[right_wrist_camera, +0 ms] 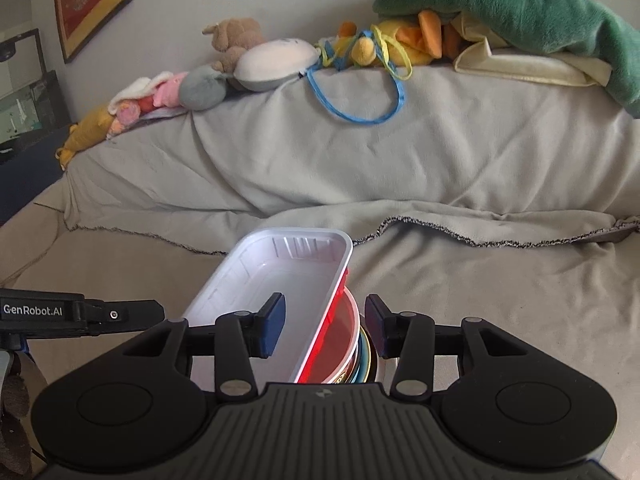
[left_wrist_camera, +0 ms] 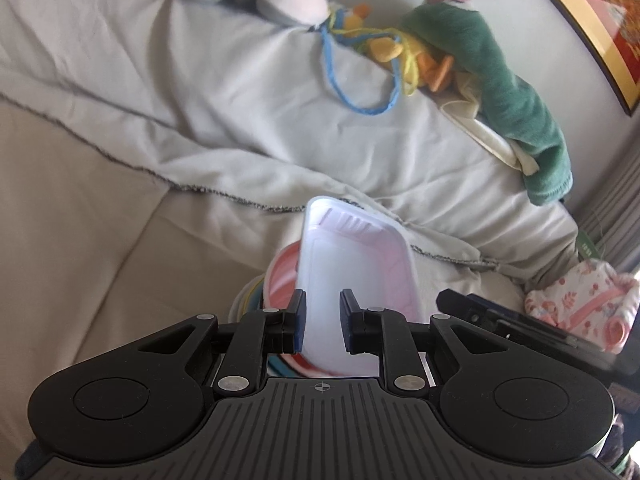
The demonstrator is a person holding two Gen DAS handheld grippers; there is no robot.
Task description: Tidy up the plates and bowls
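I am working over a sofa (right_wrist_camera: 120,264) with beige seat cushions, its back draped in a pale grey throw (right_wrist_camera: 440,152) with a dark stitched hem. Along the top of the back lies a row of soft toys: a green plush (right_wrist_camera: 520,12), an orange and yellow plush (right_wrist_camera: 404,44) tangled in blue and yellow cord, a white and grey round cushion toy (right_wrist_camera: 276,62), a tan teddy (right_wrist_camera: 236,36) and a grey ball-shaped toy (right_wrist_camera: 202,88). On the wall behind hang framed pictures with red and gold (right_wrist_camera: 90,0). A floral pink cloth (left_wrist_camera: 580,300) sits at the sofa's right end in the left wrist view.

My left gripper (left_wrist_camera: 323,320) has its blue pads nearly together, and the white rectangular plastic tray (left_wrist_camera: 352,264) rises tilted between them; I cannot tell whether the pads press on it. The tray leans on a stack of bowls and plates (right_wrist_camera: 352,344) resting on the seat cushion, with a red and white bowl uppermost and blue and yellow rims beneath.

My right gripper (right_wrist_camera: 326,326) stands partly spread, one pad inside the tray, the other outside the stack, neither seeming to touch.

The only readable writing is "GenRobot.AI" on the side of the left gripper, seen in the right wrist view.
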